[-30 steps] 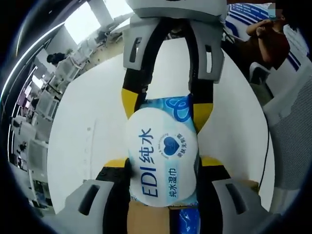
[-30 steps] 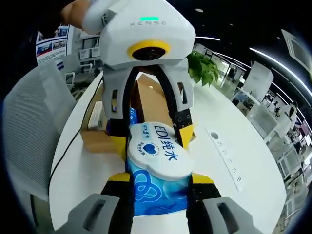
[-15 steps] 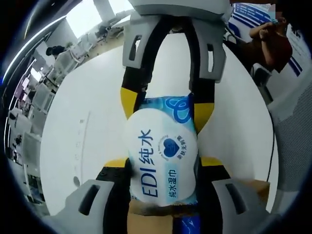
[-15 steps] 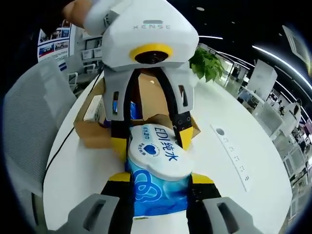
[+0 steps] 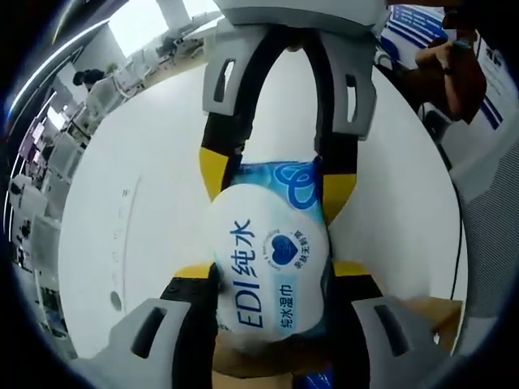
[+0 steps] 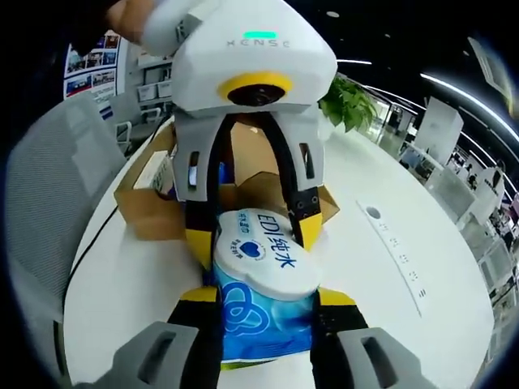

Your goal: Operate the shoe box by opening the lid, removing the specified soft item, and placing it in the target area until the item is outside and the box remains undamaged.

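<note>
Both grippers are clamped on one blue-and-white wet-wipe pack (image 5: 272,271) held above the white table (image 5: 162,203): the left gripper (image 5: 272,275) grips from 6 o'clock, the right gripper (image 5: 272,174) from 12, with the open cardboard shoe box (image 6: 154,198) at 10 o'clock in the right gripper view.

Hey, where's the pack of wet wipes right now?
The pack of wet wipes is clamped between both grippers, above the white table and just in front of the open cardboard shoe box.
</note>
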`<state>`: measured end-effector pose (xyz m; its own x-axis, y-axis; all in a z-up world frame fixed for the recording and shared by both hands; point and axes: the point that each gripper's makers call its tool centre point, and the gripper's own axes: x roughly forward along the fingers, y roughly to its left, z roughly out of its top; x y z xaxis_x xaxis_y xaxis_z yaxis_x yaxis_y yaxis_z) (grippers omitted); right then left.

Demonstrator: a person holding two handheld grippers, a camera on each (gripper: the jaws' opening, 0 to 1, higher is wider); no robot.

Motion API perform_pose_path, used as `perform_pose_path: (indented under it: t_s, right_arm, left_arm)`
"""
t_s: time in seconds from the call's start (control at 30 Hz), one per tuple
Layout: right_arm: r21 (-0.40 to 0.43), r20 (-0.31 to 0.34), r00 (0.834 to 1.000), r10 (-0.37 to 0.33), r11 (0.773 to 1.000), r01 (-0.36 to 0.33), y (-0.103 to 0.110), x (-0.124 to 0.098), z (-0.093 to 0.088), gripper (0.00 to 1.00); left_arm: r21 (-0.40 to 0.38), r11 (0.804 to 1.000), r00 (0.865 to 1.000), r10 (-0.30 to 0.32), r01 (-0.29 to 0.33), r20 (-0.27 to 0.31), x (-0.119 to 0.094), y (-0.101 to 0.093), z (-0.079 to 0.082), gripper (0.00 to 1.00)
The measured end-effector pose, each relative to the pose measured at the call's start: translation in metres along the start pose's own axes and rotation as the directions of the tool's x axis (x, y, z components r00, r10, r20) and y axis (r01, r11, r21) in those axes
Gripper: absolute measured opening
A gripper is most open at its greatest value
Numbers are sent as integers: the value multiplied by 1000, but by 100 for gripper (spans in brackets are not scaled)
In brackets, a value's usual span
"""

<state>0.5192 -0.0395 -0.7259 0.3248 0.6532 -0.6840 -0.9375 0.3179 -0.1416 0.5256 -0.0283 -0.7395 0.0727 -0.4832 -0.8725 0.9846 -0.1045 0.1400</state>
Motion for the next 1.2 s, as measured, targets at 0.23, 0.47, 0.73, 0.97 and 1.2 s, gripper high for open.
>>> perform_pose_path:
  t_s: [0.23, 0.47, 0.73, 0.97, 1.2]
  right_arm:
    - [-5, 9, 1000, -3, 1000, 3, 1, 8, -5, 37]
    - [-14, 19, 1000, -7, 1000, 7, 0, 9, -9, 38]
    - [-53, -6, 1000, -1, 999, 1, 4, 8, -23, 41]
    - [-57, -19, 1000, -16, 998, 15, 4, 4, -30, 43]
    - [21, -9, 999, -40, 999, 40, 2, -8, -33, 43]
  left_arm:
    - [11, 1000, 1000, -10, 10, -7, 5, -2, -3, 52]
    - [-1, 1000, 1000, -12, 12, 8, 7, -1, -3, 52]
    - [-21, 1000, 999, -15, 16, 33, 12, -4, 2, 53]
    - [-13, 1000, 1000, -17, 17, 14, 12, -6, 1, 53]
    - [-24, 1000, 1000, -20, 20, 14, 3, -7, 2, 55]
